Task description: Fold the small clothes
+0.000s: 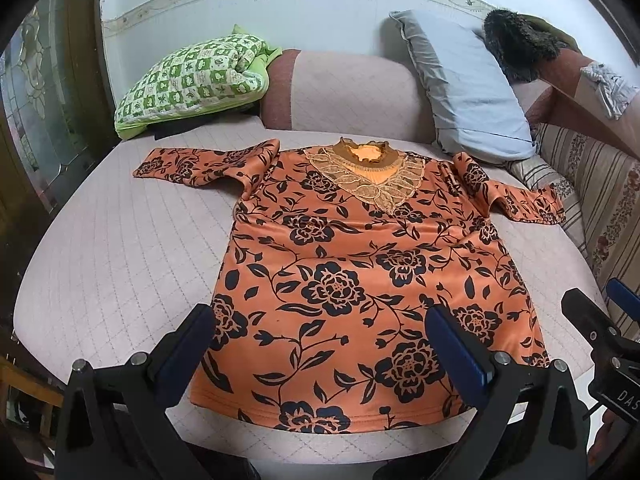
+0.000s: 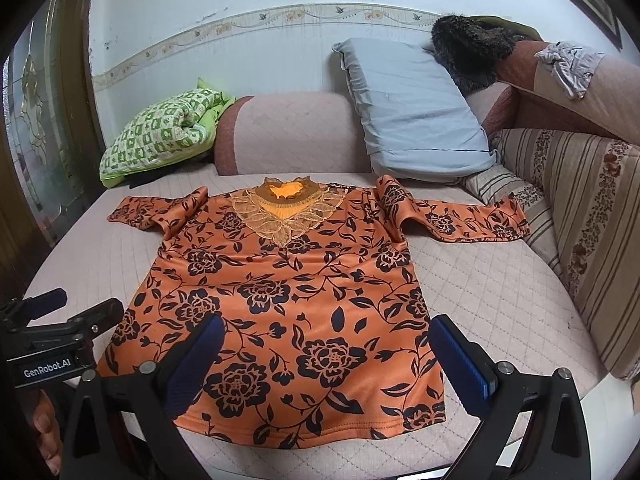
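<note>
Fingers (image 1: 200, 344) of left gripper (image 1: 324, 344) and of right gripper (image 2: 328, 352) are wide apart, w/ nothing between, above the hem of the shirt (image 1: 352, 280). Shirt lies flat, front up, sleeves out, on the sofa (image 1: 120, 240). Pillow (image 1: 464, 84) leans behind it.

An orange blouse (image 1: 360, 280) (image 2: 288, 296) printed with black roses, leaves and vines lies spread flat, front side up, on the quilted pinkish sofa seat (image 1: 120, 248) (image 2: 480, 288). Its hem is at the near edge of the seat and its neck points to the far side. The neck has a brown ruffled collar above a V-shaped yoke of golden lace leaves (image 1: 372, 176) (image 2: 282, 210). Both sleeves stretch outward, left and right, each creased near the shoulder. The body lies mostly smooth, with faint wrinkles across the chest.
</note>
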The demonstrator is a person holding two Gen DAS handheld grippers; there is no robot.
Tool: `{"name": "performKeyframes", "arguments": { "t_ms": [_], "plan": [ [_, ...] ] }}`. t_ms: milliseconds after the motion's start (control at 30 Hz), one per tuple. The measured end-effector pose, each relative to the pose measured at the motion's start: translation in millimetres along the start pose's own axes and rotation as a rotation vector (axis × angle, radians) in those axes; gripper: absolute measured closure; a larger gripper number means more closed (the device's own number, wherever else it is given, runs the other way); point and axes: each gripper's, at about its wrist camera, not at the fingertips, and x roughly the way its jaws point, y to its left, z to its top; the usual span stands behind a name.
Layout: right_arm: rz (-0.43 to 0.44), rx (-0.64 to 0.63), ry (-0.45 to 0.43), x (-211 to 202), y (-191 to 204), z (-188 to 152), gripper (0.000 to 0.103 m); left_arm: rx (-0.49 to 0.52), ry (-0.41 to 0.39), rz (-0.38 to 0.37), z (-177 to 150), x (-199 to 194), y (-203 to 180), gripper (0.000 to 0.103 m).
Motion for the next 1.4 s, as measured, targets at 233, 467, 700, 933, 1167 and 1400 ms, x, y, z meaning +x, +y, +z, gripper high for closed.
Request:
{"name": "performKeyframes", "arguments": {
  "t_ms": [233, 467, 700, 933, 1167, 1400],
  "plan": [
    [0.004, -0.001, 0.000, -0.3, 0.6, 1.9, 0.000, -0.003, 0.005, -0.005, -1.1, 1.1, 0.6, 0.000],
    [0.009, 0.007, -0.007, -0.1, 0.9, 2.6, 0.000, -0.002, 0.008, -0.001, -1.0, 0.9, 0.4, 0.000],
    [0.018, 0.010, -0.014, -1.8, 1.8, 2.2, 0.000, -0.009, 0.010, 0.001, -1.5, -0.1, 2.7, 0.000],
    [0.015, 0.008, -0.017, -2.3, 3.3, 1.3, 0.000, -0.017, 0.010, 0.001, -3.5, 0.0, 5.0, 0.000],
    [0.016, 0.004, -0.019, -2.2, 4.7, 1.7, 0.000, -0.020, 0.010, 0.000, -4.7, -0.7, 6.7, 0.000],
    [0.020, 0.007, -0.024, -3.2, 7.1, 1.9, 0.000, -0.022, 0.014, -0.002, -4.3, 0.0, 7.4, 0.000]
  ]
}}
